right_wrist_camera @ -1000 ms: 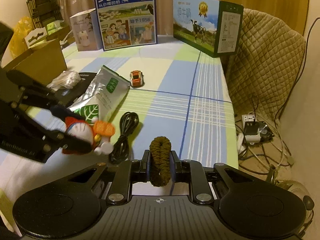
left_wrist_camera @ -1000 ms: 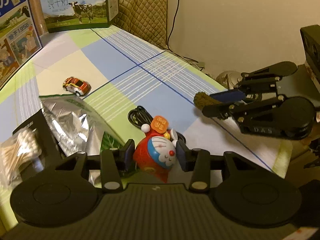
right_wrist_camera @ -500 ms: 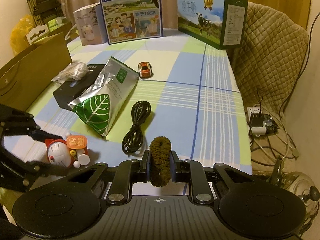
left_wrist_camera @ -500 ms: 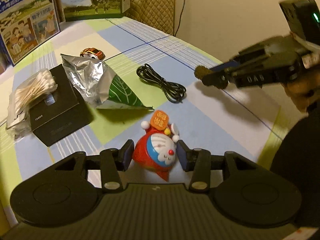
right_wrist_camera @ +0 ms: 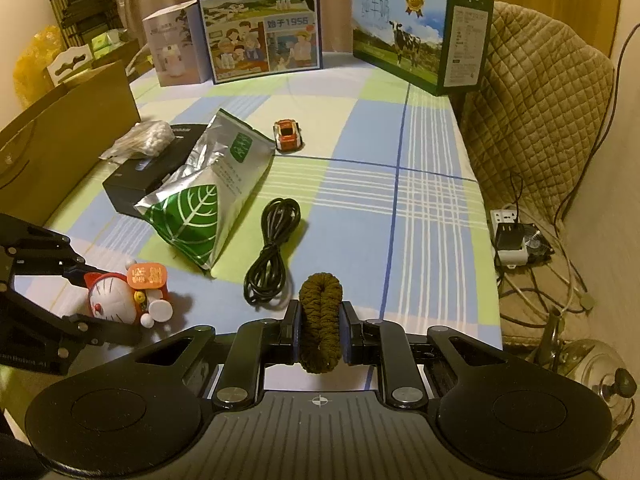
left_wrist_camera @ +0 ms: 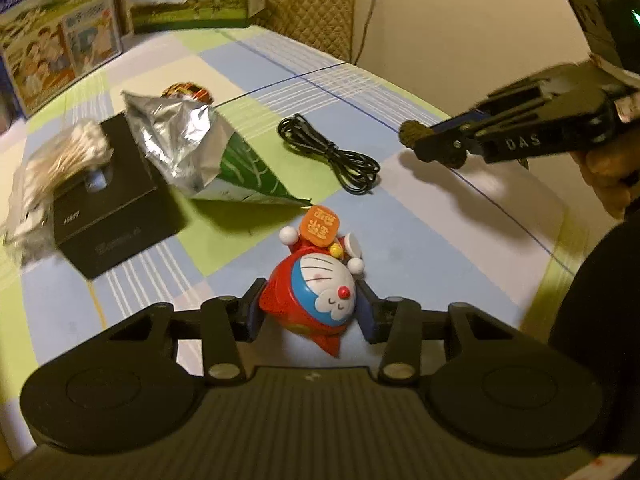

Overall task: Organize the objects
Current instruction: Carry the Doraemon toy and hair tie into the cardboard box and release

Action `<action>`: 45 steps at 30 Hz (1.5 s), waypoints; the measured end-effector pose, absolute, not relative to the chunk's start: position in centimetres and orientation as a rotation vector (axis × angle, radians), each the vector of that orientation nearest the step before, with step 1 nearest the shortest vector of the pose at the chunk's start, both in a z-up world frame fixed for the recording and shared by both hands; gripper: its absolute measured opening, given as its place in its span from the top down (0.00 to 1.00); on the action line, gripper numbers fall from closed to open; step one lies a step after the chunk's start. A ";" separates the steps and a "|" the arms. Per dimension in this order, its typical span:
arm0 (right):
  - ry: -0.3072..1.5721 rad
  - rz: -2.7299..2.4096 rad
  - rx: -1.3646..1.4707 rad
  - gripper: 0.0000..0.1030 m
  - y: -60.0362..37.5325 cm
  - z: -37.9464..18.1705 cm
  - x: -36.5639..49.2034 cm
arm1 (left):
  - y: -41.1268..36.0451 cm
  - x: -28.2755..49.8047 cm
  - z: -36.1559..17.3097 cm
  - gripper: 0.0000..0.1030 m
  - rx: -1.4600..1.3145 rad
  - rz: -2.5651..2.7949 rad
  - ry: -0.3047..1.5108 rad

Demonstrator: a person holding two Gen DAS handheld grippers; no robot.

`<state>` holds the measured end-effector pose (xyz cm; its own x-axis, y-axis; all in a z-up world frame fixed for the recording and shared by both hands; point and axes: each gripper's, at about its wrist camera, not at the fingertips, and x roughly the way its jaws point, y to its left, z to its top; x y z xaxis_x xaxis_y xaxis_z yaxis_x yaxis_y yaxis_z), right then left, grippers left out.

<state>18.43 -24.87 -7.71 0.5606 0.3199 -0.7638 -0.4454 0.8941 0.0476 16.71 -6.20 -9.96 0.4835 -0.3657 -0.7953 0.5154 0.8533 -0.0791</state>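
A red and blue Doraemon toy [left_wrist_camera: 320, 284] lies low over the checked tablecloth [left_wrist_camera: 440, 248] near its front edge. My left gripper [left_wrist_camera: 310, 294] has a pad against each side of it, and its jaws are closing on it. In the right wrist view the same toy [right_wrist_camera: 114, 300] shows at the lower left, between the left gripper's fingers [right_wrist_camera: 68, 272]. My right gripper [right_wrist_camera: 320, 314] is shut on a dark olive braided hair tie [right_wrist_camera: 320, 292], held in the air above the table's front. From the left wrist view, that right gripper [left_wrist_camera: 434, 142] hangs at the upper right with the hair tie [left_wrist_camera: 412, 132] at its tip.
On the cloth lie a silver and green pouch [right_wrist_camera: 204, 196], a coiled black cable [right_wrist_camera: 272, 248], a black box [right_wrist_camera: 132, 184] with a bag of cotton swabs [right_wrist_camera: 144, 140], and a toy car [right_wrist_camera: 287, 134]. Milk cartons [right_wrist_camera: 256, 20] stand behind. A brown paper bag [right_wrist_camera: 60, 140] stands left, a quilted chair [right_wrist_camera: 536, 120] right.
My left gripper has carried the toy back from above the cable and down toward the table's front edge. Its jaws loosened a little, then came in again. The right gripper has stayed put.
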 end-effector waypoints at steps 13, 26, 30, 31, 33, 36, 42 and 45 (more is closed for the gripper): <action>0.785 0.469 -0.206 0.85 -22.5 -2.9 17.5 | -2.3 15.7 -6.1 0.61 0.016 -0.418 0.894; 0.680 0.688 -0.138 0.85 -11.5 5.4 15.2 | 4.4 13.1 3.1 0.61 -0.023 -0.274 0.755; 0.653 0.785 -0.145 0.85 -5.8 6.8 14.2 | 8.6 11.7 5.5 0.61 -0.027 -0.201 0.726; 0.649 0.804 -0.146 0.85 -4.6 7.0 14.0 | 9.7 11.4 5.9 0.61 -0.025 -0.183 0.723; 0.643 0.844 -0.153 0.85 -1.9 7.2 13.5 | 12.3 10.7 6.8 0.61 -0.013 -0.142 0.723; 0.654 0.892 -0.148 0.85 1.8 7.0 13.1 | 15.5 9.9 7.6 0.61 0.010 -0.083 0.726; 0.704 0.951 -0.146 0.85 7.9 5.3 13.2 | 22.2 8.6 8.0 0.61 0.003 0.010 0.740; 0.725 0.966 -0.157 0.85 10.0 4.2 13.5 | 24.5 8.4 7.6 0.61 0.011 0.041 0.755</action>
<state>13.46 10.01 4.21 0.3567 0.6936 -0.6258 -0.7943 0.5778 0.1876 8.38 24.51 7.56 0.7272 0.0414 -0.6851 -0.0337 0.9991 0.0246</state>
